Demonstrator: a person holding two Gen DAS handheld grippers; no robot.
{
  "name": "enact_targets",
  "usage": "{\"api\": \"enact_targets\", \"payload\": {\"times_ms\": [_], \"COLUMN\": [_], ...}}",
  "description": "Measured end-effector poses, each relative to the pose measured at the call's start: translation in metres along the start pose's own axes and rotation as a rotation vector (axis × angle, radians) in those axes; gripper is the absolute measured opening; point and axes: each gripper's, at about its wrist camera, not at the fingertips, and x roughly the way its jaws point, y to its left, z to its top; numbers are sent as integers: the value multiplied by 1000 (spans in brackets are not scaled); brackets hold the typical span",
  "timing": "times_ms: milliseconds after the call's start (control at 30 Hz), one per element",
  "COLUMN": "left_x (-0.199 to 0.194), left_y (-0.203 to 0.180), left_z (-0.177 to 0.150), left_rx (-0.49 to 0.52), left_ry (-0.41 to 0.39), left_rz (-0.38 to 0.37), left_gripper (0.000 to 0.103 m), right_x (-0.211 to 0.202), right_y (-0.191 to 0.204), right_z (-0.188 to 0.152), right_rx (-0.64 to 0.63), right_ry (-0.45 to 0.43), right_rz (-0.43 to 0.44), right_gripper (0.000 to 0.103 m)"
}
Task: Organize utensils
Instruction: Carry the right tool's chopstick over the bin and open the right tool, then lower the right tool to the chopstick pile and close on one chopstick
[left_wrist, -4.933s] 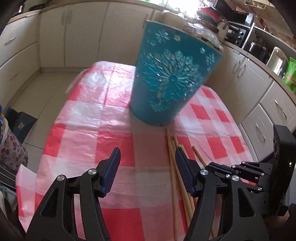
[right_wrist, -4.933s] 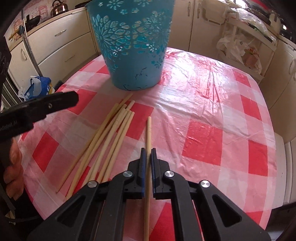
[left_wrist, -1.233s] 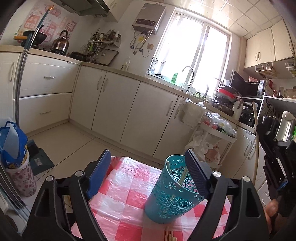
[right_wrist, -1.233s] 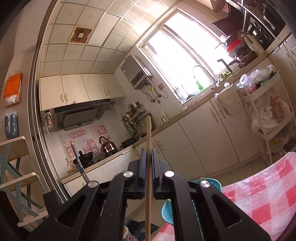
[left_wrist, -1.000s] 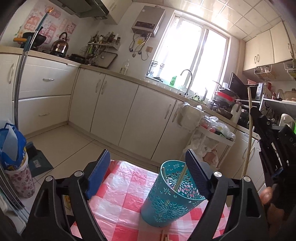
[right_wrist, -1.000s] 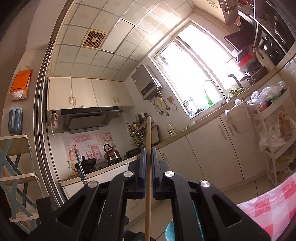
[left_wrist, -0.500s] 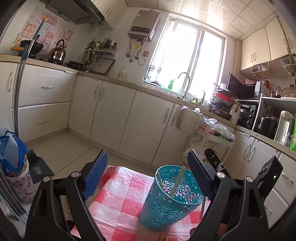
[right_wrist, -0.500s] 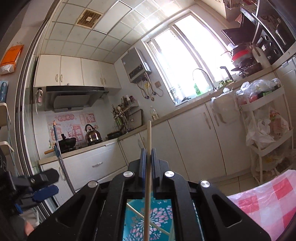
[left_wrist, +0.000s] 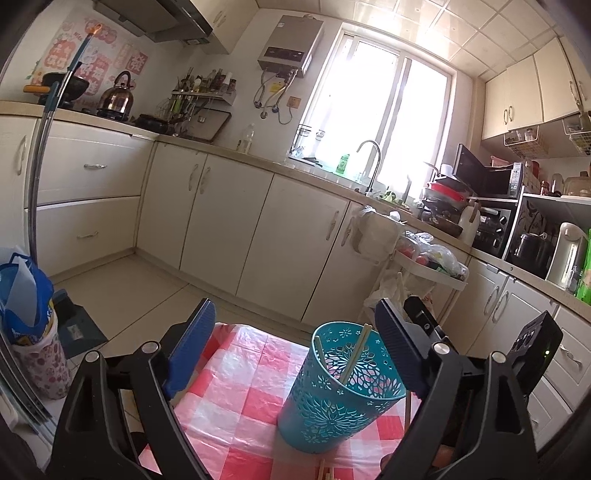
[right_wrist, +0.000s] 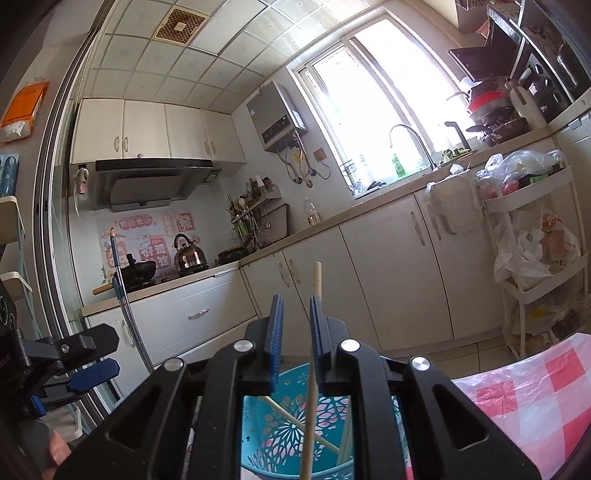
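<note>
A teal openwork basket (left_wrist: 340, 391) stands on the red-and-white checked tablecloth (left_wrist: 251, 387), with two chopsticks (left_wrist: 354, 354) leaning inside it. My left gripper (left_wrist: 293, 347) hangs open above and before the basket, its fingers far apart and empty. In the right wrist view my right gripper (right_wrist: 295, 301) is just above the basket (right_wrist: 273, 435) and its jaws are opening. A pale chopstick (right_wrist: 314, 332) stands between them, tilted against the right pad and free of the left one. Its lower end drops toward the basket, and I cannot tell whether it is inside. Loose chopsticks (left_wrist: 325, 472) lie on the cloth at the near edge.
Cream cabinets (left_wrist: 258, 236) run along the far wall under a window. A white trolley rack (right_wrist: 532, 258) full of bags stands to the right of the table. A blue bag (left_wrist: 22, 295) and a mop pole (left_wrist: 37, 177) are on the floor at left.
My right gripper has sunk from high up to just over the basket, and its jaws have parted from the chopstick, which now leans on one pad. The left gripper has kept still.
</note>
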Motion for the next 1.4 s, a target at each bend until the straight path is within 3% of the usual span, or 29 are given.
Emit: {"api": "enact_targets", "payload": {"times_ms": [200, 400, 467, 500, 600, 667, 833, 1000, 1133, 1167, 1267, 1400], "left_x": [2, 2, 0, 0, -2, -1, 2, 7, 9, 9, 10, 11], "left_y": [6, 11, 13, 15, 21, 25, 29, 32, 36, 37, 43, 49], "left_z": [-3, -6, -7, -7, -11, -14, -23, -32, -34, -34, -34, -34], "left_rx": [-9, -17, -15, -14, -20, -30, -35, -36, -43, -48, -58, -73], "left_ry": [8, 23, 23, 26, 36, 52, 83, 113, 118, 119, 123, 126], "left_rz": [11, 17, 19, 21, 31, 35, 41, 39, 47, 50, 57, 65], "left_gripper": [84, 84, 84, 84, 84, 84, 85, 85, 85, 85, 85, 85], "right_x": [-4, -43, -59, -67, -77, -85, -107, -96, -73, -71, -65, -66], "right_y": [-4, -2, 0, -2, -28, -55, -100, -105, -100, -95, -82, -63], "right_z": [-5, -4, -4, -4, -12, -22, -42, -58, -81, -83, -91, -93], "right_rx": [36, 83, 80, 82, 150, 232, 354, 278, 173, 117, 5, -160], "right_ry": [41, 45, 93, 122, 335, 456, 579, 674, 790, 782, 833, 925], "right_rz": [-1, -13, -36, -58, -206, -315, -505, -636, -631, -628, -532, -415], "right_gripper": [15, 14, 14, 14, 34, 35, 35, 35, 35, 32, 15, 13]}}
